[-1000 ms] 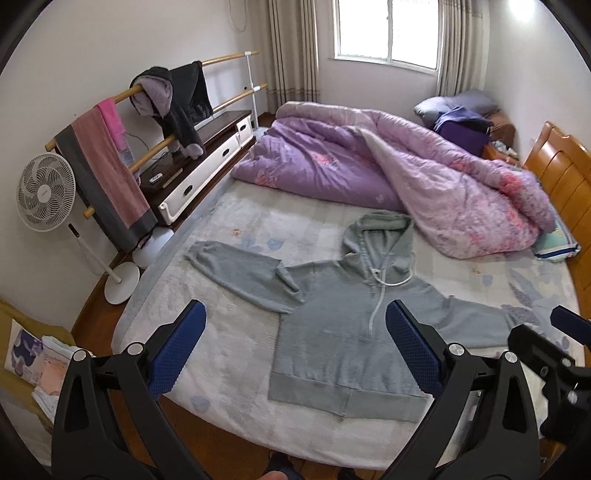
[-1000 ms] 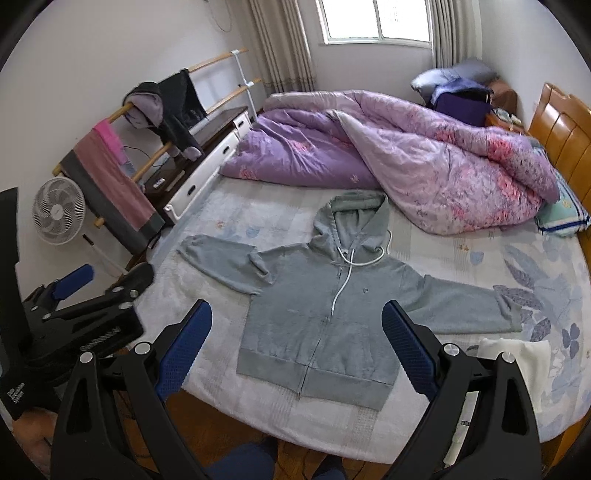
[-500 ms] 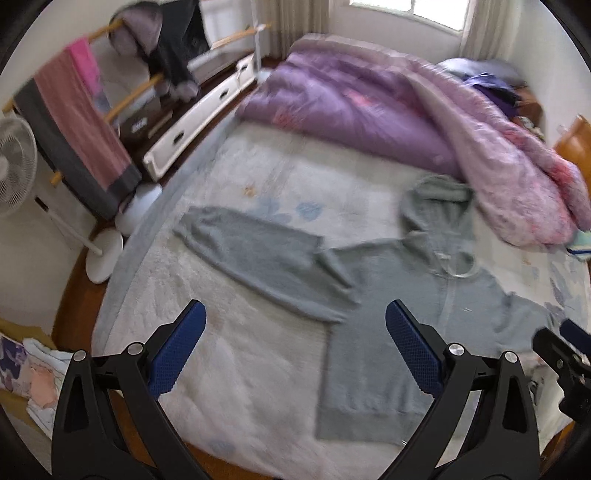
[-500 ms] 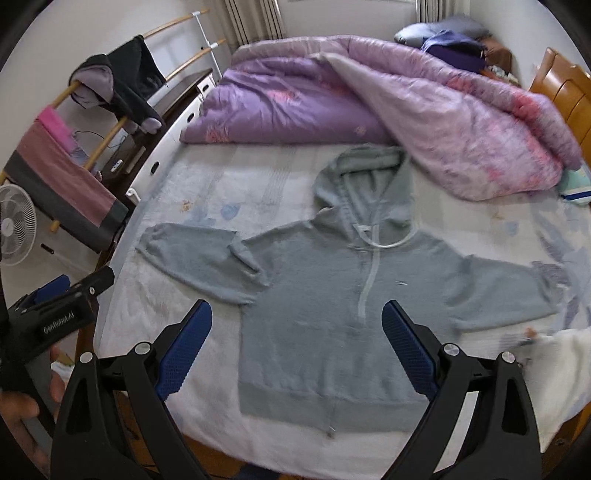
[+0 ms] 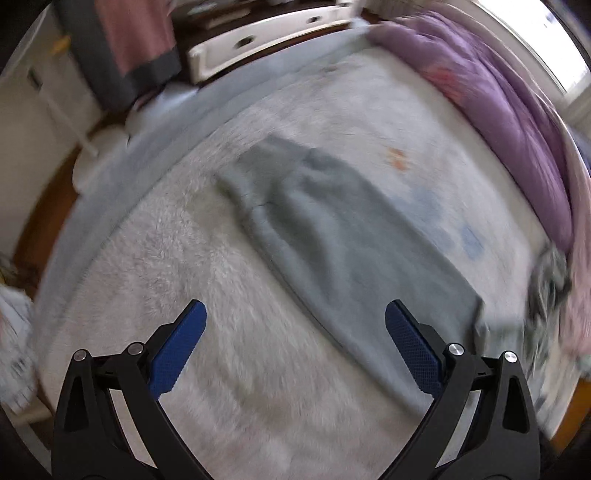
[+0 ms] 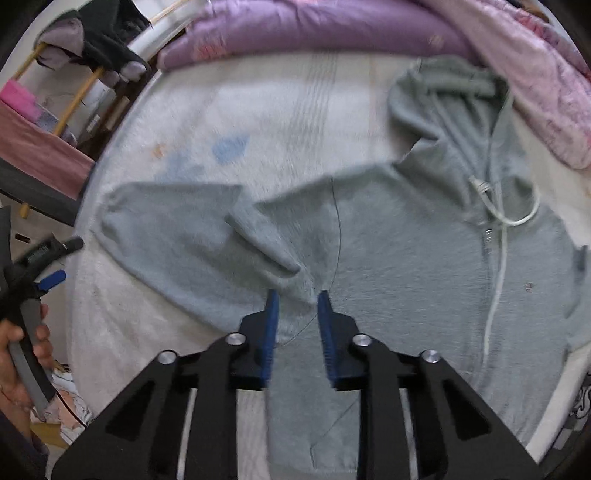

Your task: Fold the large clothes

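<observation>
A grey zip hoodie (image 6: pixel 424 258) lies flat, front up, on the bed, hood toward the purple quilt. Its left sleeve (image 5: pixel 332 236) stretches out toward the bed's left edge. My left gripper (image 5: pixel 295 325) is wide open above the bed just short of that sleeve, touching nothing. My right gripper (image 6: pixel 295 302) has its jaws narrowed to a small gap around the fabric at the left armpit (image 6: pixel 299 280). Whether it pinches the cloth is unclear. The left gripper also shows at the left edge of the right wrist view (image 6: pixel 48 273).
A purple quilt (image 6: pixel 332 29) is bunched along the far side of the bed. A rail with hanging clothes (image 6: pixel 33 147) and a white drawer unit (image 5: pixel 258 33) stand left of the bed. The bed's pale sheet (image 5: pixel 221 258) surrounds the hoodie.
Both grippers have moved down close to the hoodie. The left one swung toward the left sleeve. The right one's jaws have narrowed from wide open to a small gap at the armpit.
</observation>
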Motion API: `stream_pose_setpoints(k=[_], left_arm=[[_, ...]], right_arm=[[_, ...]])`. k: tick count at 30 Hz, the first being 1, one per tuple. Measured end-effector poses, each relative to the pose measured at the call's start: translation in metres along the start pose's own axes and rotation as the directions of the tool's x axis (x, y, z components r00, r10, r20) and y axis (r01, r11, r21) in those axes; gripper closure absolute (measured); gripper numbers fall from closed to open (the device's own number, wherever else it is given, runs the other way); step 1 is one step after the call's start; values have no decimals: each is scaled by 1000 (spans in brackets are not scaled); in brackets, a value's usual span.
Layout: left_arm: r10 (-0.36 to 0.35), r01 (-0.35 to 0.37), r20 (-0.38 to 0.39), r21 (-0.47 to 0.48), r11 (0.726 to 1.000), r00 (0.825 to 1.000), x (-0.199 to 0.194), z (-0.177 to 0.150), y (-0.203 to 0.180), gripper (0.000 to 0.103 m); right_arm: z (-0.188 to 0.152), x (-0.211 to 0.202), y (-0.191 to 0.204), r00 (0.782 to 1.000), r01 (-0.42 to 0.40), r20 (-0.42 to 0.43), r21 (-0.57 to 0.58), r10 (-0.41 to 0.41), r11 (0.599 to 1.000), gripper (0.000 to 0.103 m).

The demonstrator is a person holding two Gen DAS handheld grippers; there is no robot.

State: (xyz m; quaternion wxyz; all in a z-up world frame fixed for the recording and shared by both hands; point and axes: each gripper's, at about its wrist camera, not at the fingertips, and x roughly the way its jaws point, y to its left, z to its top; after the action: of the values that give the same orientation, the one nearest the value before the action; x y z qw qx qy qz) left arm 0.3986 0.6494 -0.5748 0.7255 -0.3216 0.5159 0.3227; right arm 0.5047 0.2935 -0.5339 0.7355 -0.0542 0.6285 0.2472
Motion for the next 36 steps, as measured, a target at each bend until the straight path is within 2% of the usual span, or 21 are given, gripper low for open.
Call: stream_pose_setpoints(k=[2,6,9,11,14,16,17,19,21,23,25,27,31,32,34,36], left_arm=[[-5,5,-13,-48,999,1000,17,7,10,6],[-17,20,27,-104,994,999,36,21,26,7],[-34,39,33,-145,989,999,51,32,34,27],[-56,61,33,-190,980,998,63,41,43,27],[-20,30,60,-175,984,998,73,48,43,32],[10,0,74,-135,991,997,72,49,38,52],[-3,13,85,-111,994,996,70,49,35,63],[34,-27,99,-74,997,994,62,48,28,89],[17,-8,102,-88,996,995,52,47,29,90],[-2,14,141,-81,997,990,30,45,24,90],[-23,28,213,-24,999,977,-9,38,5,91],[-61,57,281,24,998,958,-50,27,-18,91],[-154,101,401,150,983,903,-132,-9,-81,91],[-198,122,425,198,973,883,-154,-23,-106,91],[-251,141,441,268,953,862,-178,-46,-147,91],[-323,175,440,344,923,838,-199,-76,-202,91]], right_arm=[[0,20,-2,1000,5,-21,3,-5,1000,86],[-2,56,-8,998,-9,-58,30,10,1000,88],[-4,71,-6,997,-23,-74,29,25,999,88],[-5,84,-6,995,-30,-95,31,33,999,88],[-7,97,-12,993,-41,-107,58,47,997,88],[-8,100,-13,992,-39,-114,60,46,997,89],[-8,102,-14,992,-38,-121,60,45,997,90],[-9,105,-19,990,-48,-132,70,57,996,90],[-8,107,-24,988,-61,-138,86,73,994,91],[-10,107,-26,986,-74,-142,74,84,995,91],[-9,105,-32,983,-104,-144,85,116,991,91],[-7,100,-44,972,-173,-138,123,189,977,91],[-12,59,-79,963,-249,-62,154,261,956,85],[-16,40,-95,962,-265,-31,153,272,952,85],[-24,9,-126,964,-266,15,154,267,951,84],[-32,-16,-155,969,-246,51,159,241,956,82]])
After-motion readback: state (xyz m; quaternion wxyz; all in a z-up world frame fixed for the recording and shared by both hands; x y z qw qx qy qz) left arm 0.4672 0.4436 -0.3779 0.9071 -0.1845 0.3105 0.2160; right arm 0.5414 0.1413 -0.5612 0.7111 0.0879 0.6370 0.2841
